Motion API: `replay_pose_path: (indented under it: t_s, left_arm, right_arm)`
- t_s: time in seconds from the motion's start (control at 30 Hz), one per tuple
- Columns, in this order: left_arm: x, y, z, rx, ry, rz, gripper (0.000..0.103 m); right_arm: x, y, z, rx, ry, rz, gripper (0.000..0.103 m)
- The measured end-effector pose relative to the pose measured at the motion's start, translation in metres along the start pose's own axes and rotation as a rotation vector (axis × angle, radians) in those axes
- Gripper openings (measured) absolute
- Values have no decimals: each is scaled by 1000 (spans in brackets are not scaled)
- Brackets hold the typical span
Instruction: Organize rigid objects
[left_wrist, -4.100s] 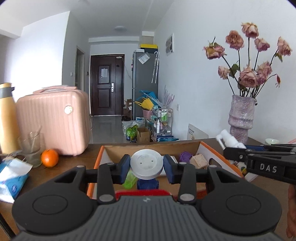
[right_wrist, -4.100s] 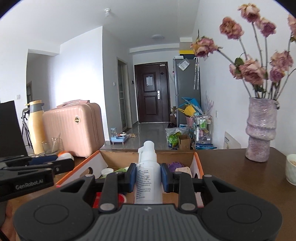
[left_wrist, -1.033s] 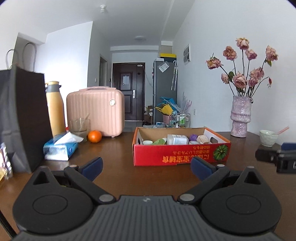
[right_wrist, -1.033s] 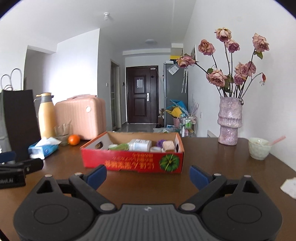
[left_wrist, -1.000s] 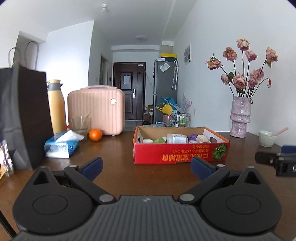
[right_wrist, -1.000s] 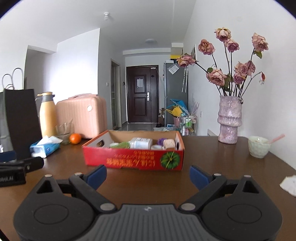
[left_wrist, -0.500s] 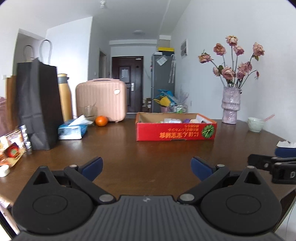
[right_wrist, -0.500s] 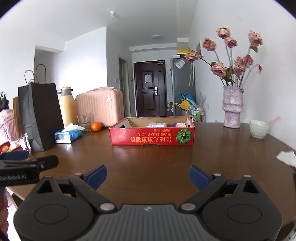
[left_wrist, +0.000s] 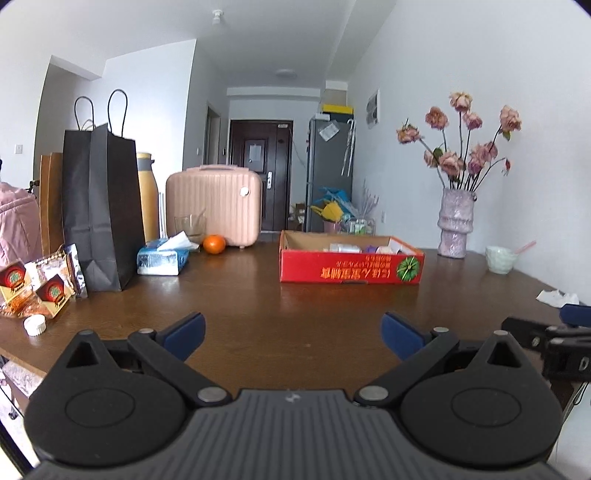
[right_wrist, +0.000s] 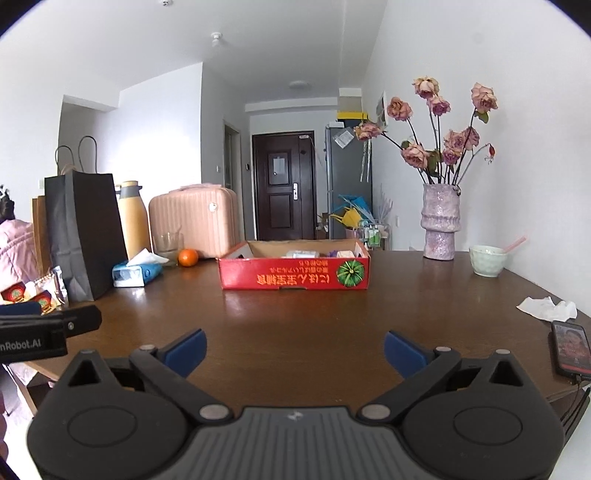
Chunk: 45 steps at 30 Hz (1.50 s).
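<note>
left gripper (left_wrist: 291, 328): jaws wide, empty | right gripper (right_wrist: 294, 345): jaws just opened wider, nothing between | shallow red cardboard box (right_wrist: 293, 277): holds small items, on brown wooden table (right_wrist: 295, 317), well apart from both grippers

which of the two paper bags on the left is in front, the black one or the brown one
The black paper bag stands in front, with looped handles on top. The brown bag is tucked behind it, and only a narrow strip of it shows.
</note>
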<state>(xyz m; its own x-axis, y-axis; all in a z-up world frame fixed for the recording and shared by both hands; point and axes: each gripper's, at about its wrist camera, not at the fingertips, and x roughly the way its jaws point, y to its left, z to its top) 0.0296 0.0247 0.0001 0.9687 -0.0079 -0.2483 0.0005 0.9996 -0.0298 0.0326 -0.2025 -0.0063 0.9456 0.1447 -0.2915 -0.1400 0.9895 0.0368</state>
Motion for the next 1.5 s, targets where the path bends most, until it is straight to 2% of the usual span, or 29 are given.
replay_pose_path:
  t_s: [0.43,1.5]
  left_arm:
    - [1,-2,2,16,8,-7,103]
    - [3,-4,1,27,18,-23,103]
  right_arm:
    - [3,-5,2,29,25,6,103]
    - [4,-10,2,48,22,6,103]
